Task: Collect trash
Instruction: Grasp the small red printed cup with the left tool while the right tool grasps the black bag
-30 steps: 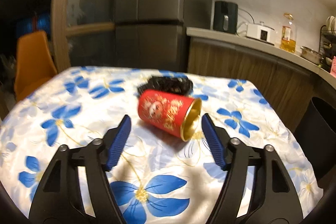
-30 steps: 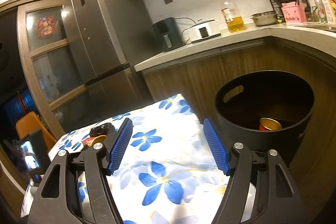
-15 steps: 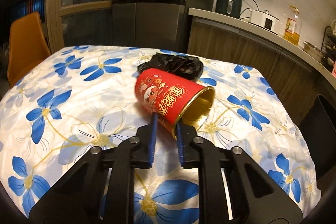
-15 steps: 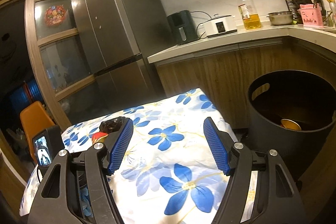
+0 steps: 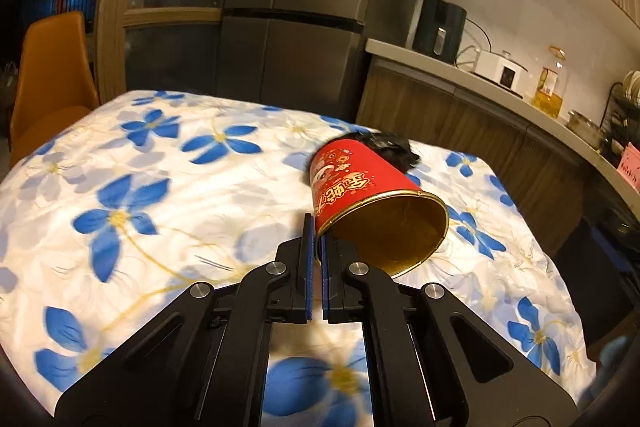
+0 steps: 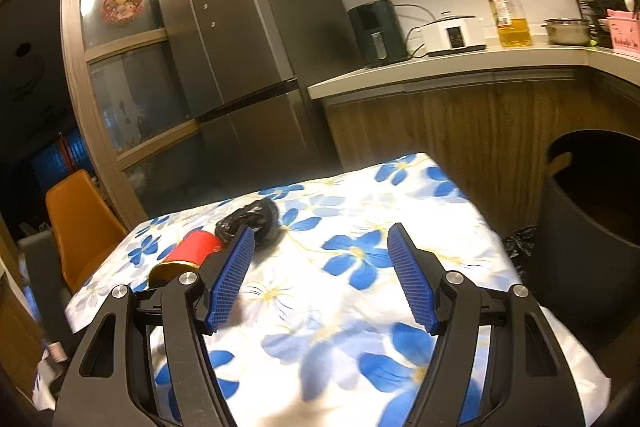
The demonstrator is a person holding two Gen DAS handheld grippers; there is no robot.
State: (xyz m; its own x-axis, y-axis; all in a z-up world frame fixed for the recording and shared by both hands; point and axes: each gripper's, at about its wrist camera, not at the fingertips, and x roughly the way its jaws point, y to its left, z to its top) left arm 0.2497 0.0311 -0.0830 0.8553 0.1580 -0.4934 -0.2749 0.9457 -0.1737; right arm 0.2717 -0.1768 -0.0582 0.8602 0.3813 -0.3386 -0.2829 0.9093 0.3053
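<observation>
A red paper cup (image 5: 356, 183) with a gold inside is tilted, its open mouth toward me, over the flowered tablecloth (image 5: 160, 187). My left gripper (image 5: 317, 231) is shut on the cup's rim and holds it. A crumpled black plastic bag (image 5: 394, 147) lies just behind the cup. In the right wrist view the red cup (image 6: 196, 247) and the black bag (image 6: 252, 219) show at the table's far left. My right gripper (image 6: 320, 275) is open and empty above the table. The black trash bin (image 6: 592, 219) stands beside the table at right.
An orange chair (image 5: 52, 75) stands at the table's left side. A grey fridge (image 5: 296, 7) and a wooden counter (image 5: 480, 95) with appliances and an oil bottle run behind the table. The bin's dark edge (image 5: 604, 247) shows past the table's right side.
My left gripper closed on the cup's rim and has lifted and tilted it. My right gripper has swung left, away from the bin, toward the table.
</observation>
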